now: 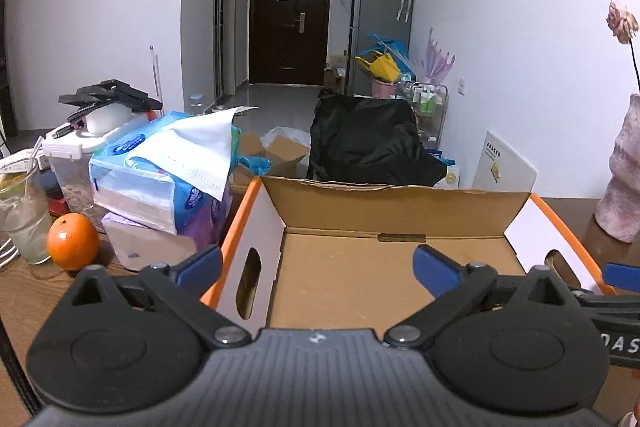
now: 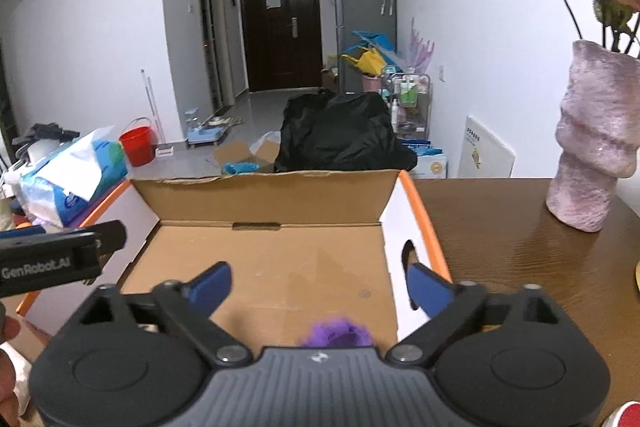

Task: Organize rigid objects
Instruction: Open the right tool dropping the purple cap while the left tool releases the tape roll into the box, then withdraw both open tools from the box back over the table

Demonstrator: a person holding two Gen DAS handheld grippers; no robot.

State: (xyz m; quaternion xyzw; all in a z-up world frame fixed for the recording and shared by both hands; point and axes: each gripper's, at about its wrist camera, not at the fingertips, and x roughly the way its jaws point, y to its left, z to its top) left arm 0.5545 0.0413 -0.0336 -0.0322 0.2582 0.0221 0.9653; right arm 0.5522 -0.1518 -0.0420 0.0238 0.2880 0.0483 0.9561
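Note:
An open cardboard box [image 1: 400, 203] with orange-edged white sides sits on the brown wooden table. My left gripper [image 1: 318, 261] hangs over its near left part, jaws wide open with nothing between them. My right gripper [image 2: 320, 277] is open over the same box [image 2: 272, 199], near its right wall. A fuzzy purple thing [image 2: 336, 333] lies on the box floor just below the right gripper, mostly hidden by its body. In the right wrist view the left gripper's body [image 2: 60, 259] shows at the left edge. An orange [image 1: 73, 241] rests on the table left of the box.
Left of the box stand stacked tissue packs [image 1: 168, 163], a glass with a drink [image 1: 22, 215] and a clear container [image 1: 72, 163]. A pink vase [image 2: 596, 147] with dried flowers stands on the table to the right. Beyond the table a black bag [image 2: 340, 135] lies on the floor.

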